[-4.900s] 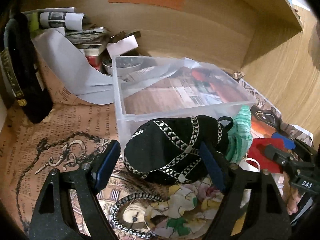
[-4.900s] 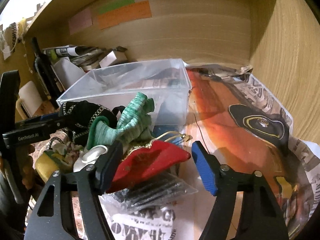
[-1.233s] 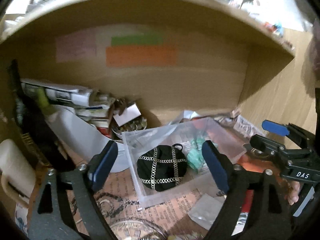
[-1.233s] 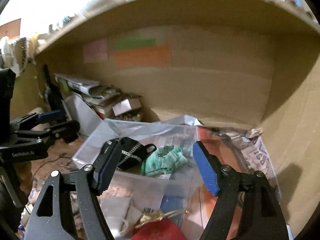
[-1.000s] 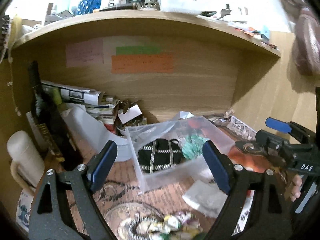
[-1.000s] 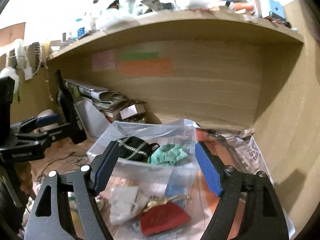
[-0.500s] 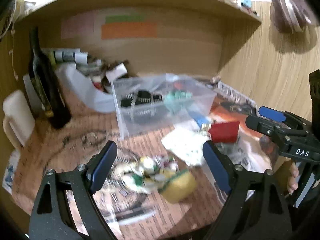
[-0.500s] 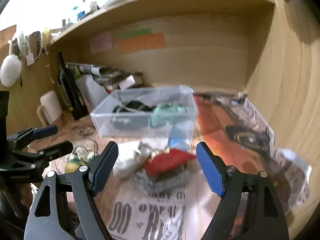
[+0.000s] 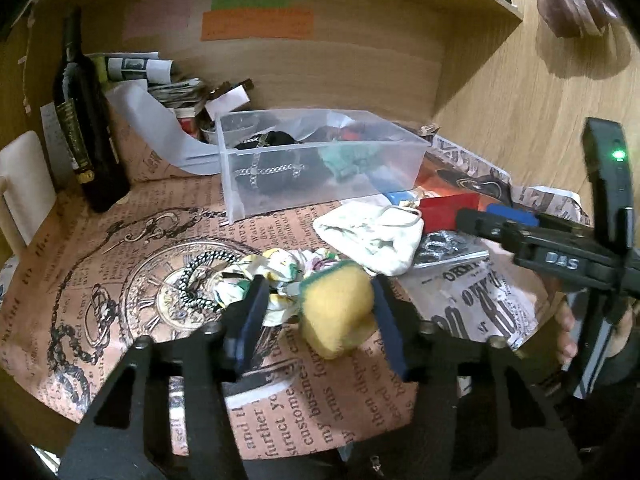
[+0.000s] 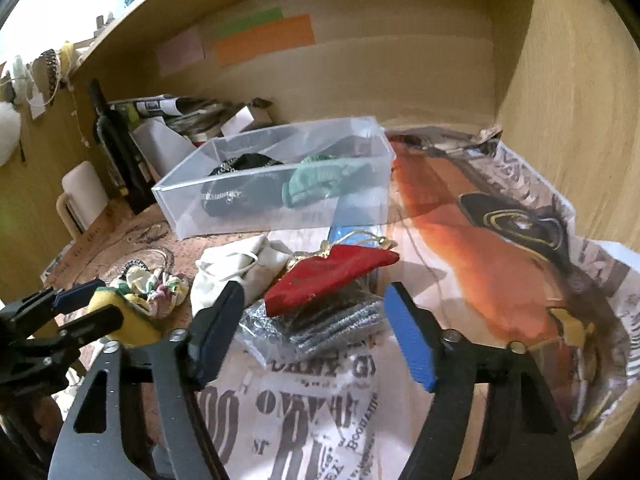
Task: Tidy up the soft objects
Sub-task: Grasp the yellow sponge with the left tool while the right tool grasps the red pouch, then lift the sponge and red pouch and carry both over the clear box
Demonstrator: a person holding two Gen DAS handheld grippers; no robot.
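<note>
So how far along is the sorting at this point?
Partly done. The black chain-trimmed bag and green knit piece already lie in the clear bin. The left gripper brackets the yellow sponge; whether it grips is unclear. The right gripper is open and empty. The white pouch, red pouch and floral scrunchie are still outside the bin.

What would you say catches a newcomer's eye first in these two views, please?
Probably the yellow sponge, sitting between the open fingers of the left gripper at the front of the desk. Next comes the red pouch, lying on a bag of metal chains ahead of the open right gripper. Behind them, the clear plastic bin holds a black bag and a green sock.
</note>
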